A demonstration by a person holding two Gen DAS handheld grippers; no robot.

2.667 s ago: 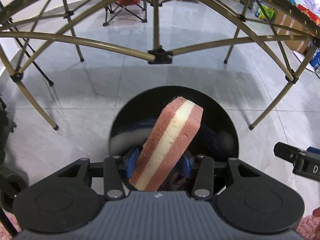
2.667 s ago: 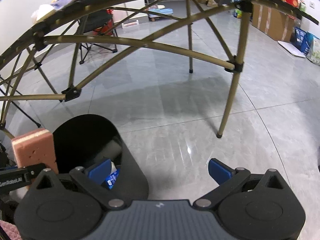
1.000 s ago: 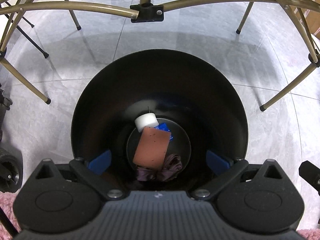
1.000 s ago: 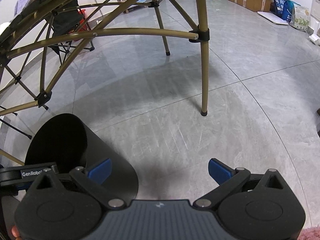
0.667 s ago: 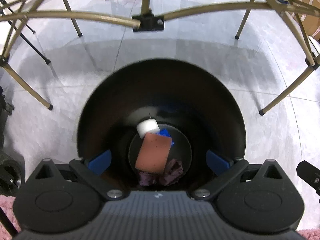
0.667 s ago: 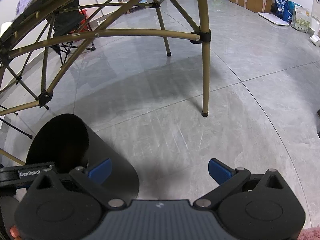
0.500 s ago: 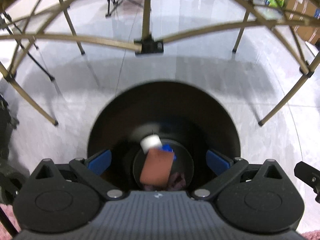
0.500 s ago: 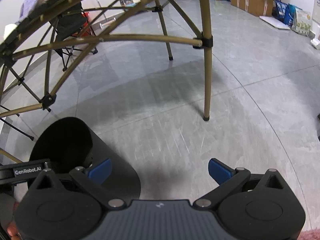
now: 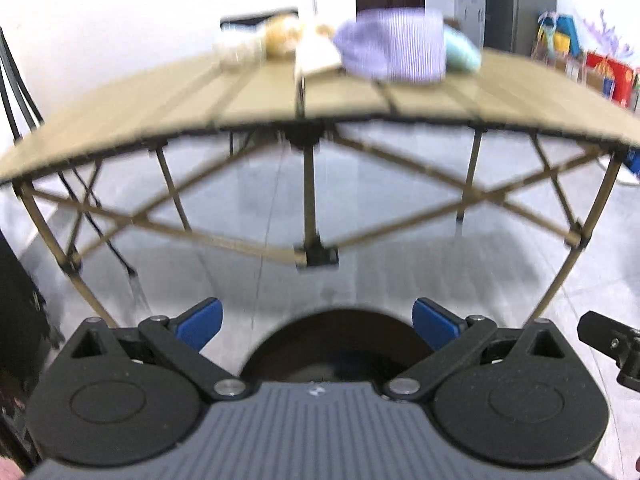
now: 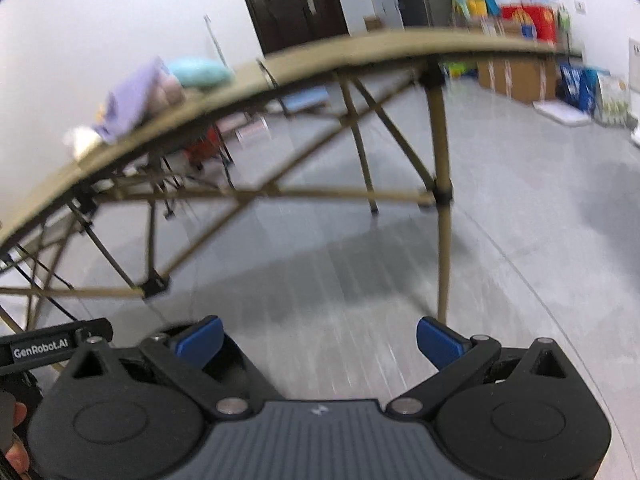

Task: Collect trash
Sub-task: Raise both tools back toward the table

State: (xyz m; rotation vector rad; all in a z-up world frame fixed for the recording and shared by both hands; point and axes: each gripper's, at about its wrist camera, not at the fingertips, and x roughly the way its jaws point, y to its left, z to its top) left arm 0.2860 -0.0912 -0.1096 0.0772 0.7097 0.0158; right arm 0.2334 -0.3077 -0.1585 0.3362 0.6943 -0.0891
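My left gripper [image 9: 318, 322] is open and empty, above the far rim of the black trash bin [image 9: 336, 344], whose inside is mostly hidden by the gripper body. My right gripper [image 10: 318, 340] is open and empty over the grey floor, with the bin's edge [image 10: 228, 356] just behind its left finger. On the folding table [image 9: 256, 96] ahead lie a purple striped cloth [image 9: 394, 54], a teal object [image 9: 462, 54], a white paper [image 9: 316, 56] and pale round items [image 9: 256, 42]. The cloth [image 10: 128, 104] and the teal object [image 10: 200, 72] also show in the right wrist view.
The table's tan legs and cross braces [image 9: 308, 204] stand just beyond the bin; one leg [image 10: 440, 208] rises ahead of the right gripper. Cardboard boxes and colourful packages [image 10: 520, 52] line the far right wall. A black stand [image 9: 16, 280] is at the left.
The left gripper let the sponge drop into the bin, then both grippers tilted up and rose, so the tabletop and its objects have come into view and the bin has sunk low.
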